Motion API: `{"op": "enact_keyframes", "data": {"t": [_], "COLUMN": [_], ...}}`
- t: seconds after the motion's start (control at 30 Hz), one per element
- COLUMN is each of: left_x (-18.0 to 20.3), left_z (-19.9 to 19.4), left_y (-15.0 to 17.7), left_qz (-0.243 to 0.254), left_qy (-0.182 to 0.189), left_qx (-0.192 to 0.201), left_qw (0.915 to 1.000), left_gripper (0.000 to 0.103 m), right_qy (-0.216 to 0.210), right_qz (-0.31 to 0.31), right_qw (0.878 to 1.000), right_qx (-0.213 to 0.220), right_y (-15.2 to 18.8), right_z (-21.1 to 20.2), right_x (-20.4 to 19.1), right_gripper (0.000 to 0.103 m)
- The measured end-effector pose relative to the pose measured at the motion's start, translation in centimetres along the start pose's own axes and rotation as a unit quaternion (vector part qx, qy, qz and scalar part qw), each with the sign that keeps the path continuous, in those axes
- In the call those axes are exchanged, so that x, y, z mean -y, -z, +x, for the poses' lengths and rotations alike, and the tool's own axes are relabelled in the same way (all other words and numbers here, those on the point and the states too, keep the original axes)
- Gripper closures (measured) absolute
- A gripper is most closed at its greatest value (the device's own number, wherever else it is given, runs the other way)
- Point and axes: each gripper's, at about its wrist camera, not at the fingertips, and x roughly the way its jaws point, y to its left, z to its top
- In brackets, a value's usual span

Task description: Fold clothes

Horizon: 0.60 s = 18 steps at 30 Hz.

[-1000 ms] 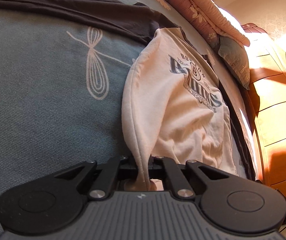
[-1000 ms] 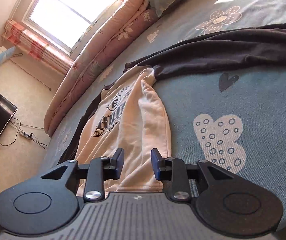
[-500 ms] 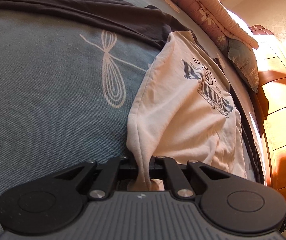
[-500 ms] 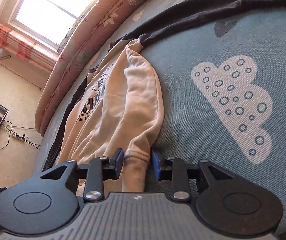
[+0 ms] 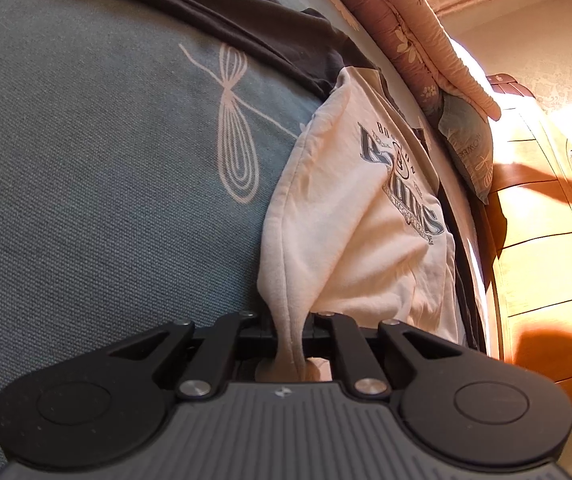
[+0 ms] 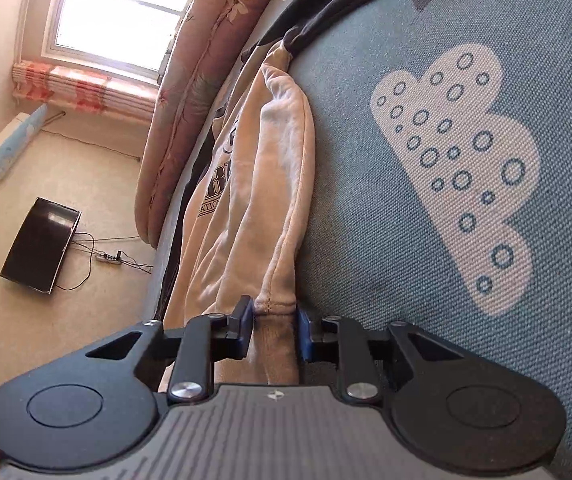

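The cream sweatshirt (image 5: 370,216) lies on the bed (image 5: 85,184), its long axis running straight ahead of both grippers. The left gripper (image 5: 290,326) is clamped on a bunched edge; the right gripper (image 6: 274,330) has just been closing, its fingers (image 6: 244,330) bracketing the ribbed cuff (image 6: 275,336) and touching it.

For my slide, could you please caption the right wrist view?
Right gripper closing around the cuff of a cream sweatshirt on a blue patterned bedspread.

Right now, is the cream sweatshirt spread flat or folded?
Folded: the cream sweatshirt has one side doubled over its printed front, and both grippers have its lower edge between their fingers.
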Motion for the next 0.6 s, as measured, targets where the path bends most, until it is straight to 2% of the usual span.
{"op": "enact_keyframes", "data": {"t": [0.17,0.3,0.37,0.4,0.5,0.6], "left_x": [-0.1,-0.4,-0.4,-0.1,1.5,3.0], "left_z": [0.1,0.2,0.4,0.5,0.1,-1.2], "left_y": [0.1,0.3,0.2,0.1,0.2,0.5], "left_qz": [-0.005,-0.011,-0.017,-0.018,0.008,0.028], "left_qy": [0.003,0.012,0.012,0.007,-0.022,-0.003], "left_qx": [0.003,0.005,0.003,0.002,-0.001,0.000], "left_qw": [1.0000,0.9999,0.9998,0.9998,0.9997,0.9996], "left_gripper": [0.094,0.094,0.094,0.095,0.100,0.100], "right_qy": [-0.011,-0.009,0.002,0.012,0.030,0.025], "right_qz": [-0.012,-0.016,-0.023,-0.024,-0.031,-0.051], "right_qw": [1.000,1.000,1.000,1.000,0.999,0.998], "right_qx": [-0.002,-0.026,-0.020,-0.014,0.003,0.020], "right_y": [-1.4,0.2,0.9,1.0,0.9,0.5], "right_z": [1.7,0.5,0.0,0.1,0.2,-0.9], "right_x": [-0.5,-0.8,-1.0,-1.1,-2.4,-4.6], "right_gripper": [0.081,0.080,0.083,0.090,0.091,0.091]}}
